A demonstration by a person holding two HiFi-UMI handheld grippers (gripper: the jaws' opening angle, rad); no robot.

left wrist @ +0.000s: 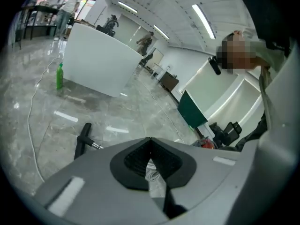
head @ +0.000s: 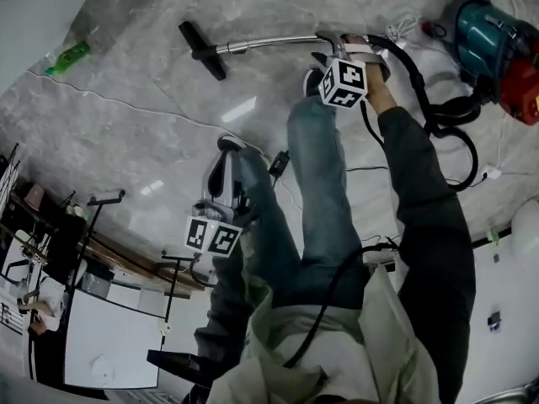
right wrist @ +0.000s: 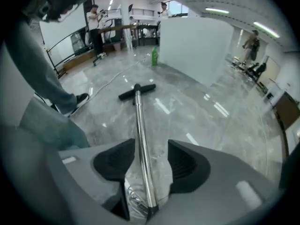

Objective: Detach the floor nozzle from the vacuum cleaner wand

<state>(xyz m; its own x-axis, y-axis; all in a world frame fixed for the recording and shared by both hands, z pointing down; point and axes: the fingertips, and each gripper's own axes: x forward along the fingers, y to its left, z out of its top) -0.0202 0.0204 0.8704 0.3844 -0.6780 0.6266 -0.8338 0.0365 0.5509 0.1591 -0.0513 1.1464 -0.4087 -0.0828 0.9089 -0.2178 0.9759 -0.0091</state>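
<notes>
Wand (head: 269, 42) lies flat on the floor (head: 152, 116), with the black nozzle (head: 202, 50) fitted on its far end. Right tongs (right wrist: 146, 165) are down at the near end, jaws wide. The wand runs between them, not clamped. Left tongs (left wrist: 150, 142) are closed tight and empty, beside the person's leg (head: 261, 225), well apart from the wand. Hose (head: 438, 99) loops to the teal-red vacuum body (head: 493, 45). Green bottle (head: 67, 57) lies farther off.

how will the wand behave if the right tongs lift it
Probably stiff: the wand is a shiny metal tube. Likely slippery to grip, being smooth and round. The nozzle on its far end and the hose behind may make it tilt or drag.
</notes>
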